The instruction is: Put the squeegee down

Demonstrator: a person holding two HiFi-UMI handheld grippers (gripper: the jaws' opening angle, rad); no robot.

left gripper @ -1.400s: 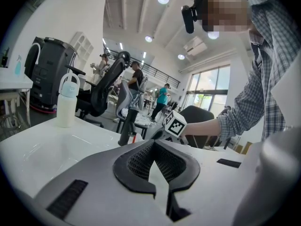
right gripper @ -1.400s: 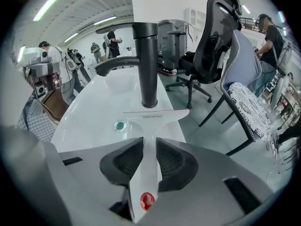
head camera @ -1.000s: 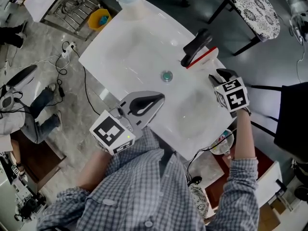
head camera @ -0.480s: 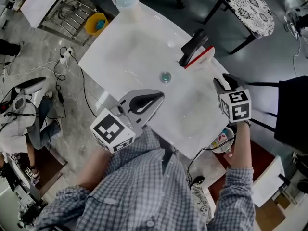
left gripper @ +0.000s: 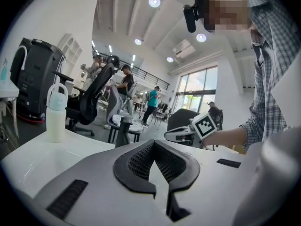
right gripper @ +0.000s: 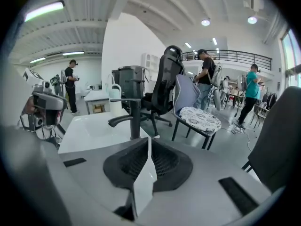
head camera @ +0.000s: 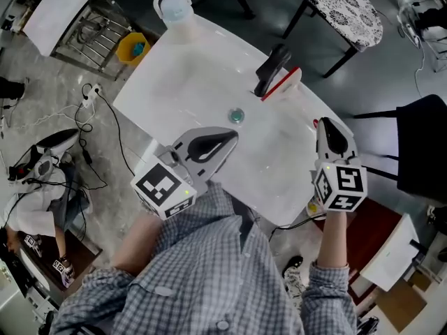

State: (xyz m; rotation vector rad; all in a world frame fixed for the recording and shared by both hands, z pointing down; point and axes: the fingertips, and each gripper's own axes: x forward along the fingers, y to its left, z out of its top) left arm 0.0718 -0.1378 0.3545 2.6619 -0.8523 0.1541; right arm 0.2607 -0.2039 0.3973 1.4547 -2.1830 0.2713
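The right gripper (right gripper: 149, 144) has its fingers (right gripper: 165, 166) closed tip to tip. They have just been closing, and nothing sits between them. In the head view it hangs over the right edge of the white surface (head camera: 181, 82), well apart from the squeegee (head camera: 286, 82).

The left gripper (left gripper: 153, 145) also has its fingers (left gripper: 138, 161) together at the tips, with nothing held. From above it is over the near edge of the surface, short of the drain (head camera: 237, 115).

The squeegee lies on the surface just beside the black tap (head camera: 272, 65), its red edge on the tap's side, and neither gripper touches it. The tap's spout covers part of it, so its full shape is hard to read. Both gripper views show the tap, but the squeegee cannot be made out in either.

A white bottle (head camera: 173, 2) with a loop handle stands at the far corner of the surface. A chair with a patterned seat (head camera: 346, 9) stands on the floor beyond the tap. The person's checked shirt (head camera: 209, 278) hides the nearest strip of the surface, and the sleeves cover both arms up to the wrists.
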